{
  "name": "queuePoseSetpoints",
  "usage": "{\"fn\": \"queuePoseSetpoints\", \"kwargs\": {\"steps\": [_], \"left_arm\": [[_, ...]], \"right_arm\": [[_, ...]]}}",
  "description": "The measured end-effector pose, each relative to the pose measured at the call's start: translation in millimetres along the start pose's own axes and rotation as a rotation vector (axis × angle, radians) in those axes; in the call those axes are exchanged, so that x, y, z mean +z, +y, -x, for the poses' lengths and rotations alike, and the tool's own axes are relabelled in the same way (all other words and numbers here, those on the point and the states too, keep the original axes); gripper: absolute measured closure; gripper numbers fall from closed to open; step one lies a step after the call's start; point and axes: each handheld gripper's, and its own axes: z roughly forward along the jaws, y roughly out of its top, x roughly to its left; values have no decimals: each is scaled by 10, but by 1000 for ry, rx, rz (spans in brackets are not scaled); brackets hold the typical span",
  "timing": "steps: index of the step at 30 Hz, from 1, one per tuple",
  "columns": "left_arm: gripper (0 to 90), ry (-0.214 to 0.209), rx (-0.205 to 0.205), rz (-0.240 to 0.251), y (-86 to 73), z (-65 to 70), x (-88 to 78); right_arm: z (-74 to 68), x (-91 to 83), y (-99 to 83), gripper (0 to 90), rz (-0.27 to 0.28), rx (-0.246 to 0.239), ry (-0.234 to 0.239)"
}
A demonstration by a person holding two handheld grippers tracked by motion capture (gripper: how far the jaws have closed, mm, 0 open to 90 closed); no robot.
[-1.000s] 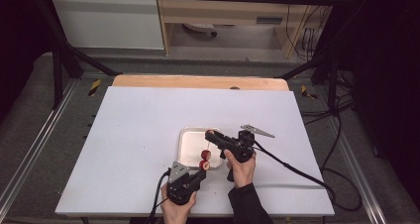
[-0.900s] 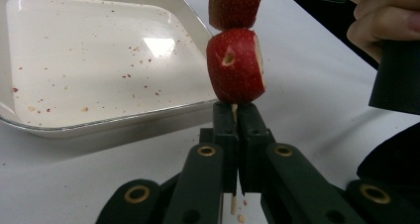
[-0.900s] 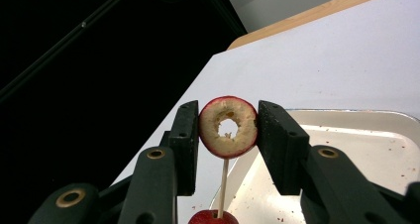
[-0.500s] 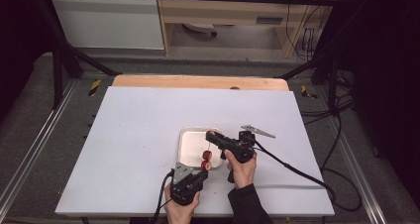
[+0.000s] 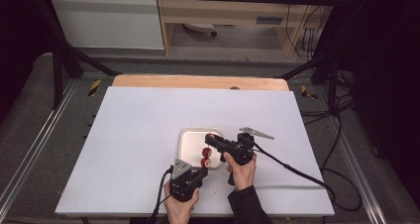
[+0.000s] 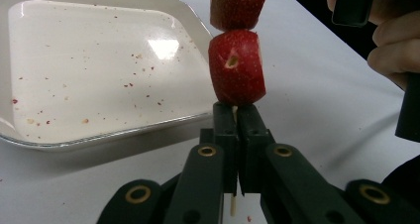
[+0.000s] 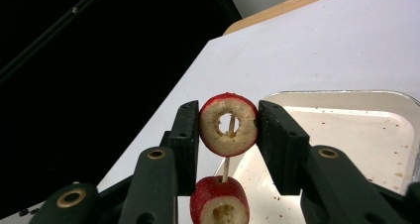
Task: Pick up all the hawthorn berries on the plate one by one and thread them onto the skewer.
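Observation:
My left gripper [image 5: 202, 167] [image 6: 236, 111] is shut on a thin wooden skewer [image 6: 233, 205] that stands up out of its jaws. A red strawberry piece [image 6: 236, 68] [image 5: 206, 160] sits on the skewer just above the jaw tips, with a second piece [image 6: 237, 6] above it. My right gripper [image 5: 213, 139] [image 7: 228, 121] comes in from the right and is shut on a hollow strawberry slice [image 7: 228, 125]. The skewer's tip [image 7: 226, 169] shows through the slice's hole. Below it another piece [image 7: 219, 200] is threaded on.
A white tray [image 5: 190, 135] [image 6: 99, 140] [image 7: 346, 135], speckled with red bits, lies on the white table [image 5: 138, 135] just behind the grippers. A wooden strip [image 5: 198, 82] runs along the table's far edge. A black cable [image 5: 297, 170] trails to the right.

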Motion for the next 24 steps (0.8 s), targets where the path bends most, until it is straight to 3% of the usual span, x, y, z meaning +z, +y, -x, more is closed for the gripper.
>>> {"fn": "queuePoseSetpoints", "kwargs": {"steps": [2, 3, 4, 7, 12, 17, 24], "left_arm": [[885, -4, 3, 2, -1, -1, -1], [886, -2, 8, 33, 4, -2, -18], [884, -5, -2, 24, 30, -7, -34], [885, 9, 23, 8, 38, -13, -12], [884, 7, 14, 1, 39, -35, -6], [884, 9, 33, 1, 51, -65, -49], [883, 20, 78, -9, 61, -111, -100]], "right_arm": [[1, -3, -2, 626, -8, -7, -4], [1, -4, -5, 626, -12, -10, -6], [6, 10, -14, 627, -55, -2, 4], [10, 25, -55, 626, -39, -9, 11], [20, 39, -63, 615, -44, -31, 17], [9, -27, 11, 452, -35, -84, -4], [53, -133, 140, 199, -74, -246, -78]]}}
